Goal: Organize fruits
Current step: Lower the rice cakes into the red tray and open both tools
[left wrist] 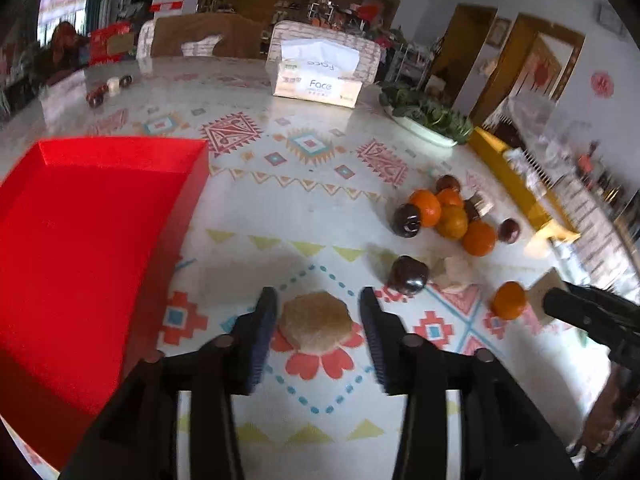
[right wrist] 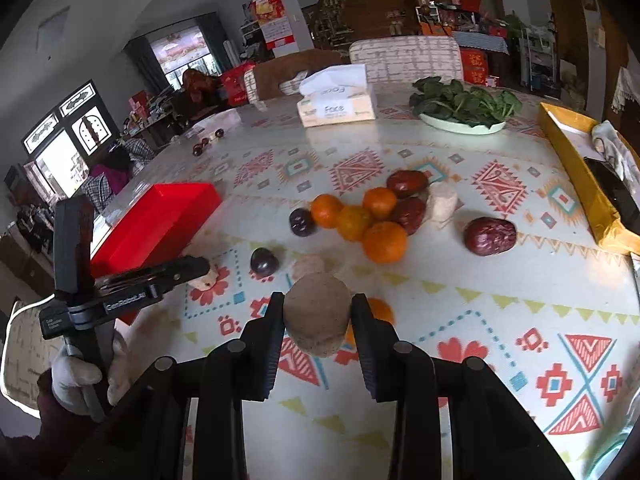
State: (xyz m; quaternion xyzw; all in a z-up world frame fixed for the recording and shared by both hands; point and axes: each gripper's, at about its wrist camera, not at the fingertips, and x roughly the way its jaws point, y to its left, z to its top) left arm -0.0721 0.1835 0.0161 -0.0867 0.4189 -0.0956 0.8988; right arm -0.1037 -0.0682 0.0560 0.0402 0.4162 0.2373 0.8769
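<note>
Reading "Face" on the tissue box (right wrist: 336,109) — right gripper (right wrist: 318,316) clamps a tan puck (right wrist: 316,312), left gripper (left wrist: 318,312) fingers parted.

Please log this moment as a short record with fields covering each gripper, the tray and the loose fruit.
left gripper: open, a tan cake lying on the table between its pads, not pressed
right gripper: shut on a brown round cake, lifted off the tablecloth
red tray: nothing visible in it
fruit pile: oranges and dark plums clustered mid-table, with red dates among and beside them
</note>
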